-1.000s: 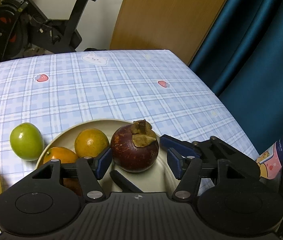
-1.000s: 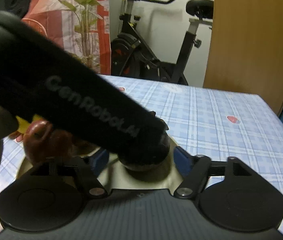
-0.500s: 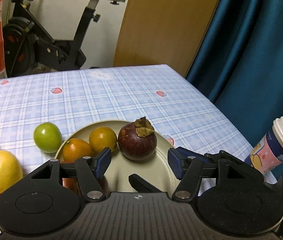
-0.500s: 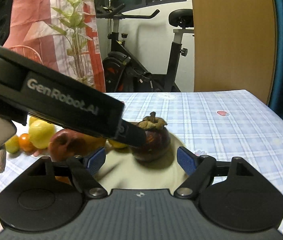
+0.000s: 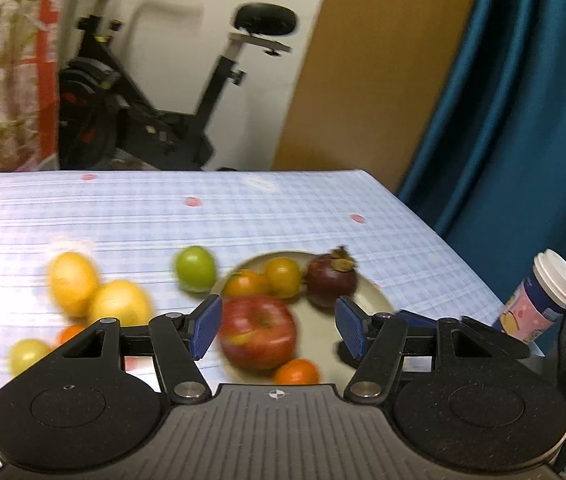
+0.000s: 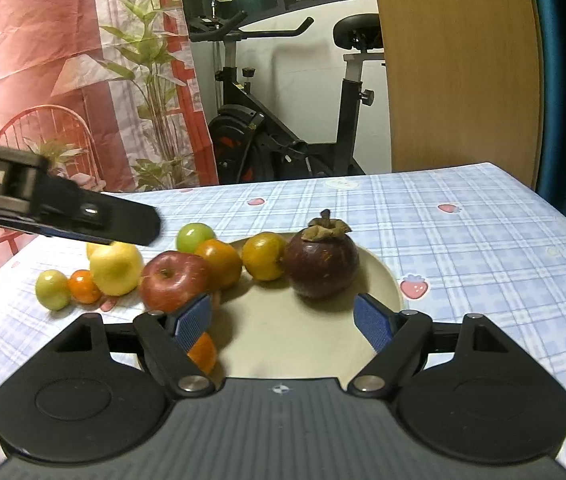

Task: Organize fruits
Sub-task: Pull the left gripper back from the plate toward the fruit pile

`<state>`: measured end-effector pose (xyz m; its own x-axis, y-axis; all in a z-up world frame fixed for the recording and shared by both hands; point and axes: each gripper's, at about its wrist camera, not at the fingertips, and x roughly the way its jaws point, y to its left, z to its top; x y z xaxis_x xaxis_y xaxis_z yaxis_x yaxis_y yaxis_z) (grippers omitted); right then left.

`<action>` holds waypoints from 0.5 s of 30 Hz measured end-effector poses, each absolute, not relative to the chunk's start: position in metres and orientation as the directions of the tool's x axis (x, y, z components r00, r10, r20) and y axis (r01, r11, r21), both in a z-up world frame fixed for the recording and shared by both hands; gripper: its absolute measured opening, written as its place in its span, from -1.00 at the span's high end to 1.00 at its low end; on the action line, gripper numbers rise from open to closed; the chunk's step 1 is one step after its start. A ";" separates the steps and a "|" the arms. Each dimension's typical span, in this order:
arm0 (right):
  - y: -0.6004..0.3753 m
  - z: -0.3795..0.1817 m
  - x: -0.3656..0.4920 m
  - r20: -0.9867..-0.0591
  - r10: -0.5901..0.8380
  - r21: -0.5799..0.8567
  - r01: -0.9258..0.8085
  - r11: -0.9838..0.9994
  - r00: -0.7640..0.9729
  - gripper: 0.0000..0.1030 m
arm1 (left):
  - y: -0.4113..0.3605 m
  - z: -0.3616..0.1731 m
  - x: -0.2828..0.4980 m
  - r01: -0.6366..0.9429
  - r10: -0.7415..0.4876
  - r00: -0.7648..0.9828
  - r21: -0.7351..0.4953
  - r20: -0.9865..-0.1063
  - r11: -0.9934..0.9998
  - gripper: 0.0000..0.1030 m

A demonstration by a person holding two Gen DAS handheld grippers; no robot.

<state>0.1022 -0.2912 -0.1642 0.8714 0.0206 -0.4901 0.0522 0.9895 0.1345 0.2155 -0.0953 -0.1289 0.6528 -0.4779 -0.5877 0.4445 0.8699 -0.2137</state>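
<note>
One mangosteen [image 6: 320, 262], one apple [image 6: 173, 281], two lemons [image 5: 119, 302].

checked tablecloth [image 6: 463, 256] carries plate [image 6: 383, 280], loose lemons [image 6: 116, 266], green fruit [image 6: 194, 237].

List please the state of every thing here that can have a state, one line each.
Left hand-held gripper: open, empty.
Right hand-held gripper: open, empty.
Plate: partly filled with fruit.
Mangosteen: on the plate, upright.
Red apple: on the plate's left edge.
Paper cup: lid on.
</note>
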 end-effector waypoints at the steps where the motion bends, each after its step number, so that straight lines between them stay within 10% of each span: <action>1: -0.289 -0.163 0.101 -0.487 0.023 0.135 0.048 0.990 0.873 -0.57 | -0.086 -0.128 0.214 0.429 -0.467 0.663 -0.214 -0.585 0.877 -0.26; 15: -0.251 -0.156 0.104 -0.488 0.072 0.124 -0.013 0.992 0.870 -0.57 | 0.028 -0.117 0.212 0.203 -0.311 0.772 -0.248 -0.554 0.947 -0.26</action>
